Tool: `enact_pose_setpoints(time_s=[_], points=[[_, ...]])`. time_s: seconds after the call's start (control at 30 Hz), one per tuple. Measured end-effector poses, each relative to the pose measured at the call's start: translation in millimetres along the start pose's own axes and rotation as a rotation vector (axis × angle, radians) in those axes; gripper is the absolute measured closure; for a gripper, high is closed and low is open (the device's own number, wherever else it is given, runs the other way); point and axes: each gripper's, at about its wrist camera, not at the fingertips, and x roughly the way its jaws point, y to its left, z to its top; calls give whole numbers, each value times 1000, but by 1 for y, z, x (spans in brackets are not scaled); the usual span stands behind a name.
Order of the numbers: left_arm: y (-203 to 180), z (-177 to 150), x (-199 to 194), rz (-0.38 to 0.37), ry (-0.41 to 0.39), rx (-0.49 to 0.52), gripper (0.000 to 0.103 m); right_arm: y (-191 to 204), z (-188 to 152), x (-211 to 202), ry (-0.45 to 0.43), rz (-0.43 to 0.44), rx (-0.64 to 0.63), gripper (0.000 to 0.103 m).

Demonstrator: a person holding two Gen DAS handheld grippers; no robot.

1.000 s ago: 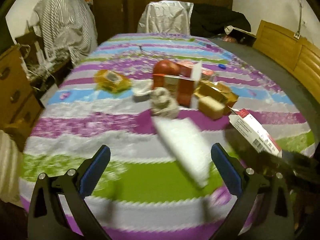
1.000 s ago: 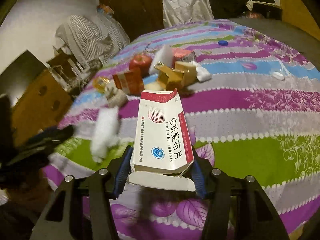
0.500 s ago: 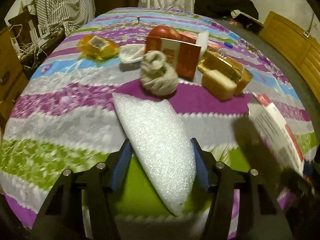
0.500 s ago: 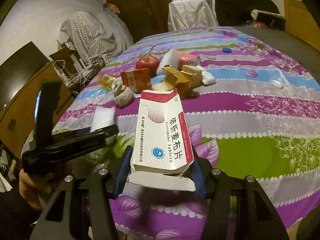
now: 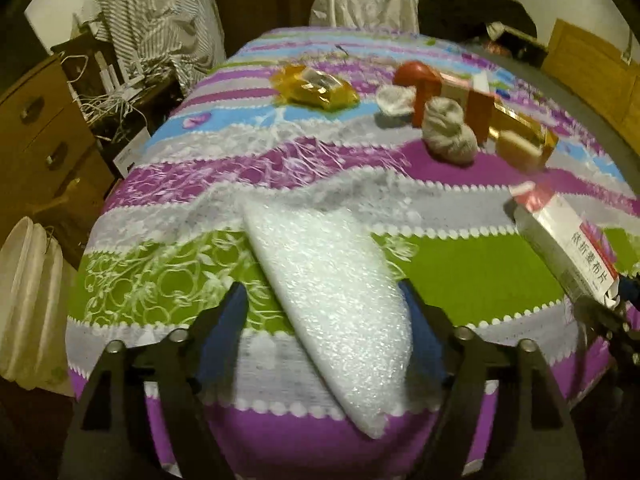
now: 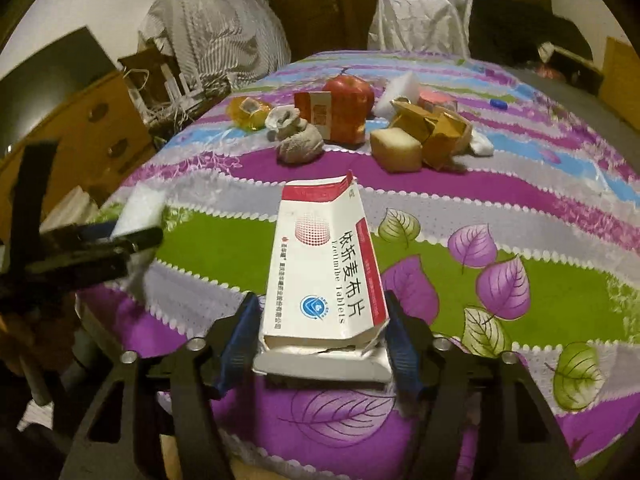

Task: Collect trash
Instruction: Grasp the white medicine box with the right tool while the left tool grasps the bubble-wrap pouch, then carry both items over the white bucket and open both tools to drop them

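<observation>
The left gripper (image 5: 320,312) has a white foam sheet (image 5: 332,304) between its blue pads, but its jaws have just been opening and there is now a clear gap on the left side, so the sheet looks let go, or nearly so, over the near edge of the table (image 5: 472,276). The right gripper (image 6: 320,332) has the white-and-red tablet box (image 6: 324,268) between its pads; its jaws have just been opening as well, and a sliver of space shows beside the left pad, so the box looks released or barely carried there too. No bin or bag that is clearly for trash shows in either view, so where these two pieces are meant to land cannot be told. The main risk is that both pieces drop short: the foam is light and floppy and could drift or catch on the striped tablecloth (image 5: 224,152) instead of falling clear, and the box, with its torn lower flap, could hang on a pad or tip onto the cloth. Further back, the apple (image 6: 349,92), the grey sock ball (image 6: 298,140), the gold wrapper (image 6: 436,128) and the yellow wrapper (image 6: 248,112) lie close together, so a later reach for trash could drag out something that is not trash.
</observation>
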Motion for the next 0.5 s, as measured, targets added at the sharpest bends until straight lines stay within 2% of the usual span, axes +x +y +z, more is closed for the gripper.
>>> enact_pose_setpoints(time_s=[0.03, 0.07, 0.23, 0.27, 0.3, 0.33, 0.37, 0.43, 0.5], points=[[4, -1, -3, -20, -13, -21, 26, 1, 1, -4, -14, -9, -3, 24], [6, -1, -4, -32, -18, -40, 25, 0, 3, -8, -31, -15, -3, 23], [0, -2, 0, -44, -10, -100, 25, -5, 14, -2, -25, -31, -14, 24], [0, -3, 2, -37, -8, -101, 25, -6, 15, 1, -15, -29, -17, 27], [-5, -3, 5, -6, 0, -89, 25, -6, 15, 4, -5, -29, -15, 46], [-8, -5, 8, 27, 6, -67, 29, -7, 13, 8, 18, -18, -2, 47], [-10, -8, 7, 50, 0, -51, 41, -9, 12, 8, 16, -11, 17, 48], [-12, -9, 3, 46, -13, -28, 54, -7, 10, 5, 10, -11, 14, 52], [-7, -8, -1, 46, -4, -51, 55, -4, 10, 1, 4, -11, 14, 53]])
